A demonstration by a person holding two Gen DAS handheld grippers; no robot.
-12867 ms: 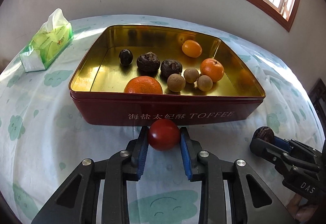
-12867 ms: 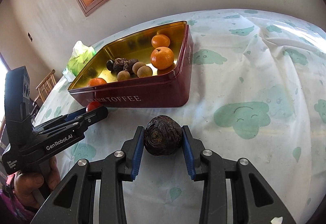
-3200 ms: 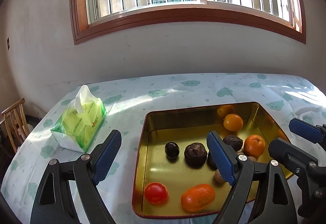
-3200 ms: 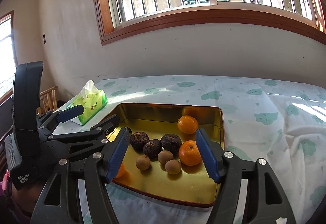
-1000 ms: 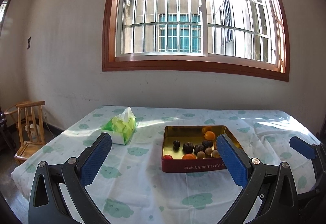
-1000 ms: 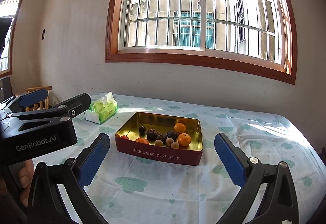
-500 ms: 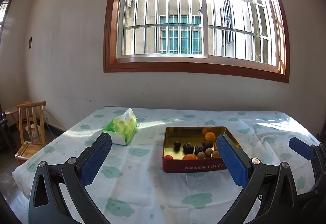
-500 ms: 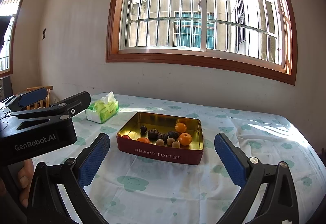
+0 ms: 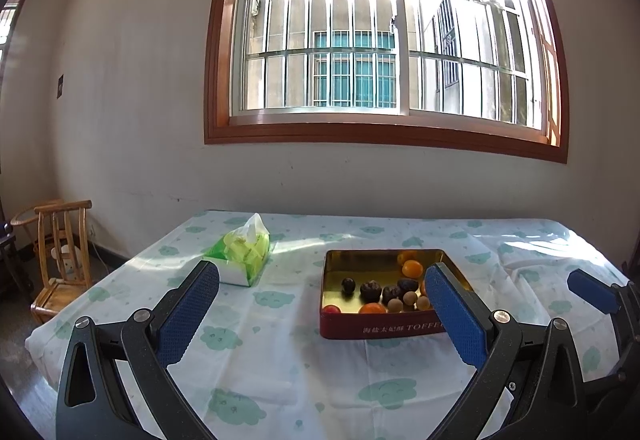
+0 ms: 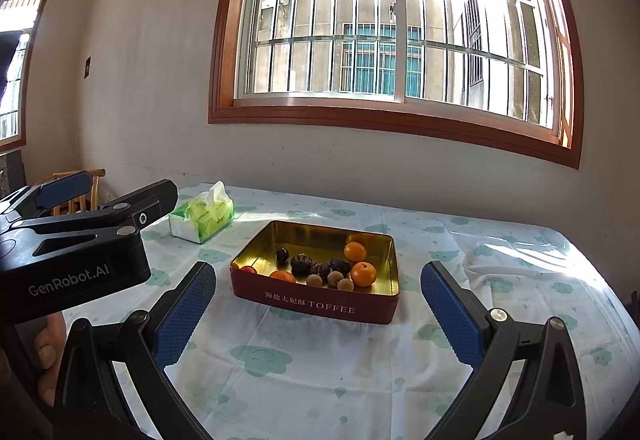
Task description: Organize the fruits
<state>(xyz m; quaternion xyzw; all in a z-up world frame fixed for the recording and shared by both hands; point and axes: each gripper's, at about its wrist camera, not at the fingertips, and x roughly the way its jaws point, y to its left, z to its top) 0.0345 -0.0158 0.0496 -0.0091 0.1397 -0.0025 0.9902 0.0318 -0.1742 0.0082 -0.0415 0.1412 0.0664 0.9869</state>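
A red toffee tin with a gold inside stands on the table; it also shows in the left wrist view. In it lie several fruits: an orange, a small orange, dark wrinkled fruits, brown longans, a dark plum and a red tomato. My left gripper is open and empty, held back from the table. My right gripper is open and empty, also well back from the tin.
A green tissue pack lies left of the tin on the patterned tablecloth. A wooden chair stands left of the table. A barred window is in the wall behind. The left gripper's body fills the right view's left side.
Both grippers have let go of their fruits into the tin and pulled far back from the table. In the last second they hardly move.
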